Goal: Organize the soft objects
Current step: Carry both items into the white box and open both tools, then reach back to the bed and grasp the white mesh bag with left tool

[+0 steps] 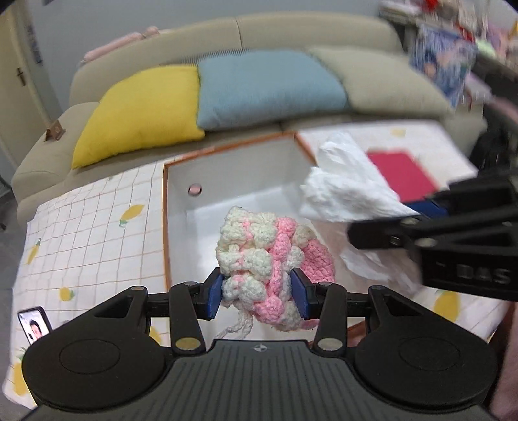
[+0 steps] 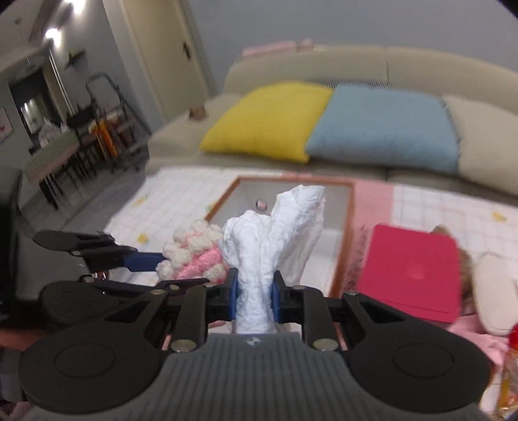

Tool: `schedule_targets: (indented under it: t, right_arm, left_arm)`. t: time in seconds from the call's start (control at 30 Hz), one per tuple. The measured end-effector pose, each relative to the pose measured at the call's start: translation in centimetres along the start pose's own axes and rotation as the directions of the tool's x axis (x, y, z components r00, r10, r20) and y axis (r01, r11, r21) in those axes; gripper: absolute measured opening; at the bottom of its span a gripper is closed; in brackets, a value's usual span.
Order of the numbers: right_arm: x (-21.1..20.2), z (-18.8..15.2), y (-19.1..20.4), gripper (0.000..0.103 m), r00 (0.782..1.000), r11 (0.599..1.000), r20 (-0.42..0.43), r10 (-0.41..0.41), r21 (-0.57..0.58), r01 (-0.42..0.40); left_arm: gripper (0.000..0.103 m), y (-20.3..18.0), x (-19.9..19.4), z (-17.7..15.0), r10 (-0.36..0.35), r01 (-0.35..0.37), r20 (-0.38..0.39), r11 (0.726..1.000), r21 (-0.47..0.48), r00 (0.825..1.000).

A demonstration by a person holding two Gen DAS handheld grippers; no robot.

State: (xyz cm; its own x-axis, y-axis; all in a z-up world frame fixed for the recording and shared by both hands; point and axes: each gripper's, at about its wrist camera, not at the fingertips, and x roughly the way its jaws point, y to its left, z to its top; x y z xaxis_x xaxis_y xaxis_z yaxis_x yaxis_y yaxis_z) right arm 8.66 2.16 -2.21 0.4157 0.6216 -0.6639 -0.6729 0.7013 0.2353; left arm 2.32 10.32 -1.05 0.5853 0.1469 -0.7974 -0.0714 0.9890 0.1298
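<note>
Crocheted pouch [image 1: 265, 259] clamped in left gripper [image 1: 259, 291], white cloth [image 2: 275, 239] in right gripper [image 2: 254, 293], above box [image 1: 239, 168] on lemon-print tablecloth [image 1: 90, 226]; sofa [image 1: 291, 35] behind.

Beige sofa [image 1: 291, 29] carries three cushions side by side: yellow cushion [image 1: 142, 113], blue cushion [image 1: 268, 87], beige cushion [image 1: 382, 81]. Lemon-print grid cloth [image 1: 97, 226] covers the table. Phone [image 1: 34, 325] lies at its near left corner. Dining chairs [image 2: 74, 155] stand beyond.

Both views are evenly lit and motion-blurred, with fisheye bending and dark corners; 2 ceiling lights [image 2: 63, 17] glare.
</note>
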Motion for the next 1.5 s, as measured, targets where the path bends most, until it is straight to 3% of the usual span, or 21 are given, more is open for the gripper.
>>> schedule_targets:
  t: [0.17,0.33,0.53,0.6,0.7,0.9,0.97,1.0,1.17,1.27,1.4,1.5]
  right_arm:
    - [6.2,0.3,0.1,0.019,0.989,0.999,-0.147,-0.024,-0.029,0.02]
    - [10.5,-0.6,-0.2,0.019,0.955,0.998,-0.295,-0.036,-0.052,0.022]
    - [12.5,-0.2,0.7,0.023,0.93,0.989,-0.362,-0.06,-0.146,0.007]
    - [13.0,-0.1,1.1,0.023,0.925,0.983,-0.372,-0.072,-0.181,0.004]
    - [13.3,0.0,1.1,0.025,0.918,0.98,-0.392,-0.066,-0.199,-0.015]
    - [12.7,-0.3,1.1,0.032,0.918,0.979,-0.391,-0.067,-0.201,-0.014]
    - [12.1,-0.2,1.3,0.04,0.922,0.975,-0.375,-0.095,-0.222,0.01]
    - [11.8,0.0,1.4,0.049,0.924,0.972,-0.365,-0.114,-0.233,0.028]
    - [10.2,1.1,1.5,0.062,0.933,0.972,-0.341,-0.115,-0.231,0.035]
    - [9.0,1.9,1.3,0.071,0.942,0.971,-0.308,-0.131,-0.23,0.06]
    - [6.8,2.6,0.7,0.073,0.956,0.976,-0.255,-0.145,-0.195,0.096]
    - [4.7,3.0,-0.2,0.073,0.967,0.983,-0.203,-0.153,-0.136,0.127]
  left_arm:
    - [0.051,-0.6,3.3,-0.7,0.057,-0.044,-0.092,0.989,0.144,0.994]
    - [0.052,-0.8,5.7,-1.2,0.051,-0.016,-0.158,0.976,0.215,0.986]
    - [0.058,-0.7,7.2,-1.4,0.017,0.036,-0.217,0.97,0.239,0.976]
    - [0.066,-0.6,7.0,-1.6,0.022,0.032,-0.216,0.969,0.244,0.976]
    - [0.068,0.2,6.7,-1.7,0.021,0.033,-0.239,0.974,0.222,0.971]
    - [0.074,1.2,6.3,-1.9,0.003,0.048,-0.254,0.98,0.192,0.967]
    - [0.083,1.5,6.0,-1.8,0.004,0.044,-0.248,0.981,0.19,0.969]
    - [0.087,1.6,5.8,-1.8,0.002,0.044,-0.241,0.982,0.186,0.971]
    - [0.088,2.0,4.6,-1.3,-0.035,0.067,-0.213,0.987,0.144,0.976]
    - [0.088,2.1,3.5,-0.8,-0.036,0.059,-0.178,0.99,0.13,0.983]
    - [0.089,2.5,1.9,0.3,-0.05,0.061,-0.115,0.994,0.094,0.992]
    - [0.089,2.3,0.0,0.8,-0.036,0.037,-0.015,0.995,0.089,0.999]
